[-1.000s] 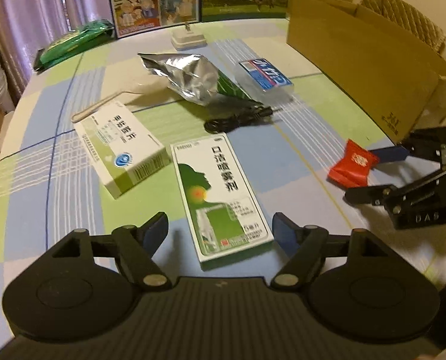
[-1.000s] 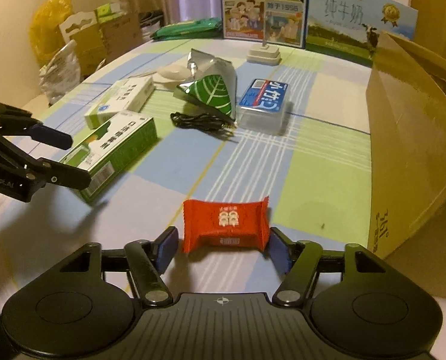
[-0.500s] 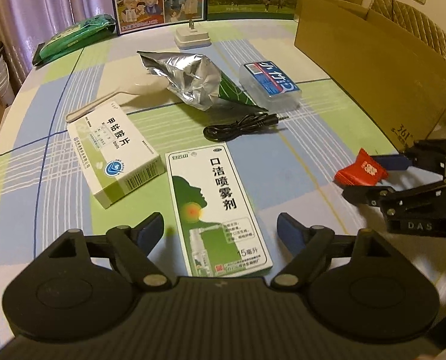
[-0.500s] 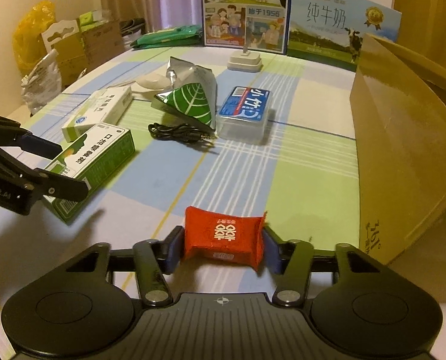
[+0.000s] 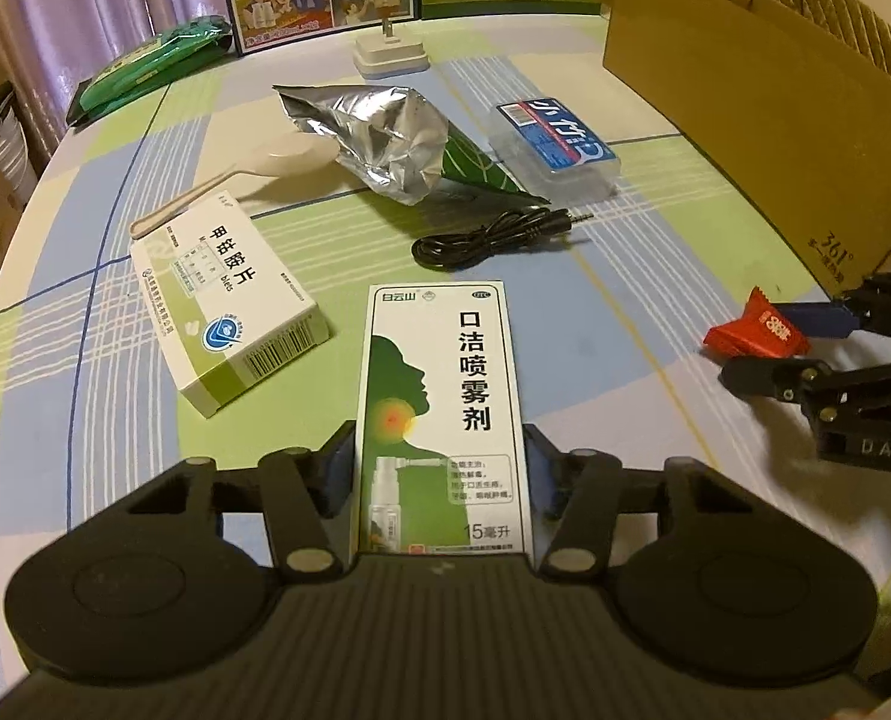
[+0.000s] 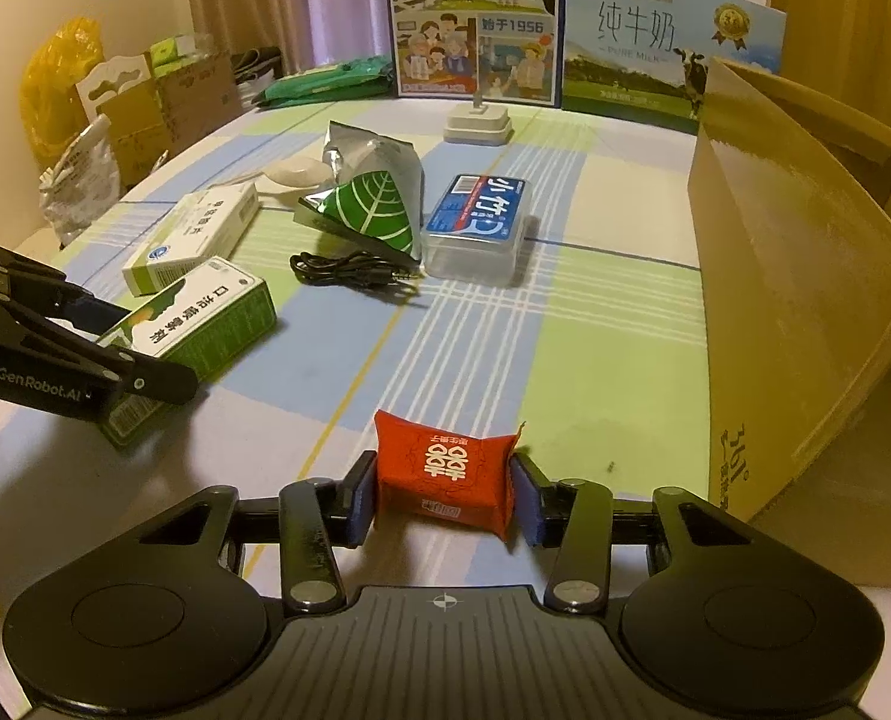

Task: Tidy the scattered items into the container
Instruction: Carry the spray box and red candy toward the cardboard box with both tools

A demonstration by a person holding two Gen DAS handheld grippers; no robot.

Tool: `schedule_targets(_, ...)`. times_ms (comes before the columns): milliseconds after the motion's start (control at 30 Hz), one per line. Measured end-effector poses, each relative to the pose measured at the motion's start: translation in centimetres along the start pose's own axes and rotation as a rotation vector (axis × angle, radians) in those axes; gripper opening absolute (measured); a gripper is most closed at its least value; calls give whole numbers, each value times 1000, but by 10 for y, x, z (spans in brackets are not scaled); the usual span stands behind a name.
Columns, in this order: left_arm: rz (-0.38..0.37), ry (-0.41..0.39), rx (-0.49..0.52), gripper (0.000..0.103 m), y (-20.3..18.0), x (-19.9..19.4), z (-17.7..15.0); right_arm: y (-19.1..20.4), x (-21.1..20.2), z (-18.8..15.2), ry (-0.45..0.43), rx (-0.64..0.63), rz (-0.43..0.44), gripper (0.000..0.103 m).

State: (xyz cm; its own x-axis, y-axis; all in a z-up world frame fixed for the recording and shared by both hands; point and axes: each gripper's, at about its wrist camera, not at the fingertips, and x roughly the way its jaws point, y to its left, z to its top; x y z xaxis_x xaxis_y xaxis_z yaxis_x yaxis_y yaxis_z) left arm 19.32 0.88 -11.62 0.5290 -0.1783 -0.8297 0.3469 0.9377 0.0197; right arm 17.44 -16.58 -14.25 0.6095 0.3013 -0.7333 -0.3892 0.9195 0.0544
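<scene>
Two grippers each clamp one item: the left gripper (image 5: 442, 474) pinches the near end of the green spray box (image 5: 442, 402), flat on the checked tablecloth (image 5: 595, 372), and the right gripper (image 6: 442, 495) grips the red candy packet (image 6: 445, 474) near the table's front edge. Bare cloth lies between the packet and the cardboard box (image 6: 793, 276) standing along the right edge. Five loose items remain mid-table: one white medicine box (image 5: 229, 306), one spoon (image 5: 253, 171), one foil bag (image 5: 397, 144), one black cable (image 5: 493, 234), one clear plastic case (image 5: 556, 150).
</scene>
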Motion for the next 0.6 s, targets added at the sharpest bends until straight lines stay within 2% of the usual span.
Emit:
schedule_targets(200,1,-21,-10,51,2,-5,1,-3,-1,0,5,14,-9,43)
schedule_targets(600,-41,-68,-12,50,-5,-23,9,-1,-14,8,-14,3,-25,42)
